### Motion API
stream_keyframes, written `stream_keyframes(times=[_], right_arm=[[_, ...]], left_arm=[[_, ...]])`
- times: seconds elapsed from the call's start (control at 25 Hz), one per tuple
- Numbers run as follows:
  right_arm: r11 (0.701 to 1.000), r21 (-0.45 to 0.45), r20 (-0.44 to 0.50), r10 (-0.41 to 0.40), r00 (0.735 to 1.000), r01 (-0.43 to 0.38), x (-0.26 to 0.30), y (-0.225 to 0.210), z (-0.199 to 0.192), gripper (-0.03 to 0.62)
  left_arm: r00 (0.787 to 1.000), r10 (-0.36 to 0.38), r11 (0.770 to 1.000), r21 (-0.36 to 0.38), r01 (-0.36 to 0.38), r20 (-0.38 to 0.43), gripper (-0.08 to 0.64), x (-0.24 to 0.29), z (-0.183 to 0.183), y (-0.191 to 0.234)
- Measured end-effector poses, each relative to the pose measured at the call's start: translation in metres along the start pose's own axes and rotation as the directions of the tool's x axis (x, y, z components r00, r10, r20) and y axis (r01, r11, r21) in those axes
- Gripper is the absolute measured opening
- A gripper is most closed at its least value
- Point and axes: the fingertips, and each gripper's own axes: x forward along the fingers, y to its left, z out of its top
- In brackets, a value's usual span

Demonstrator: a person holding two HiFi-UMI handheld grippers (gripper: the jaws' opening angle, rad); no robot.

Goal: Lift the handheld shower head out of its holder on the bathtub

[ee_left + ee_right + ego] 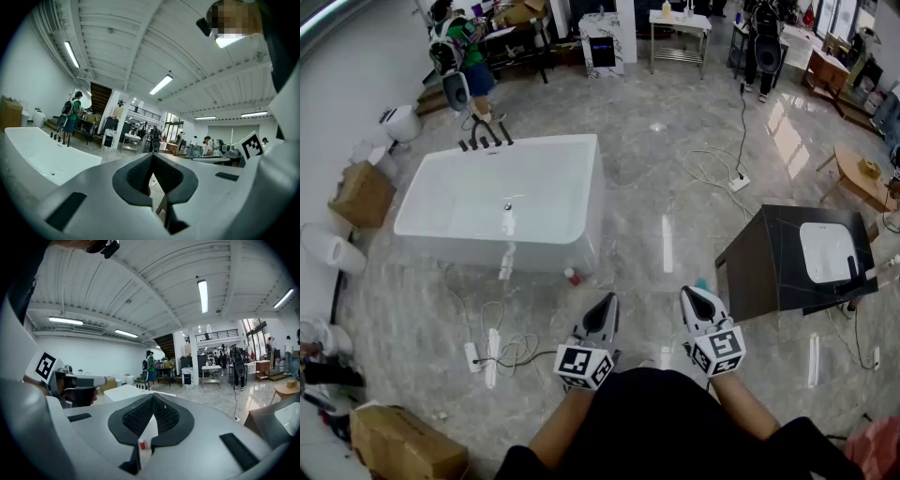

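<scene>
A white freestanding bathtub (502,202) stands on the marble floor, well ahead and to the left of me. A row of black tap fittings (487,142) rises from its far rim; the shower head among them is too small to tell apart. My left gripper (607,303) and right gripper (693,297) hover side by side close to my body, far short of the tub, both shut and empty. The left gripper view shows its shut tips (152,155), with the tub (42,159) and fittings (60,138) at the left. In the right gripper view, beyond the shut tips (153,396), the tub (126,392) lies ahead.
A dark cabinet with a white basin (797,258) stands close on the right. A power strip and cables (487,352) lie on the floor before the tub, with a small red-capped bottle (572,277) at its near corner. Cardboard boxes (364,195) sit left; a person with a backpack (464,52) stands beyond the tub.
</scene>
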Motion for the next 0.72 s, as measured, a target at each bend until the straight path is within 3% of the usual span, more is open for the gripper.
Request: stream_keyframes(times=[0.12,0.32,0.72], right_arm=[[1.000,0.008,-0.001,-0.026,1.000,0.026,-0.004,-0.009,-0.003,-0.003],[0.999,0.035,-0.006,-0.034,0.999,0.034,-0.004,-0.014,-0.007,-0.002],[0.999,-0.001,-0.005,0.044,0.999,-0.044,0.003,-0.003,-0.002,-0.002]], left_arm=[[0.999,-0.030,1.000,-0.005,0.030,0.035,-0.009,0.001,0.000,-0.007],[0.999,-0.016,1.000,0.003,0.016,0.045,-0.009,0.003,0.002,-0.005],[0.999,-0.011,1.000,0.005,0.010,0.043,-0.008,0.003,0.002,-0.002]])
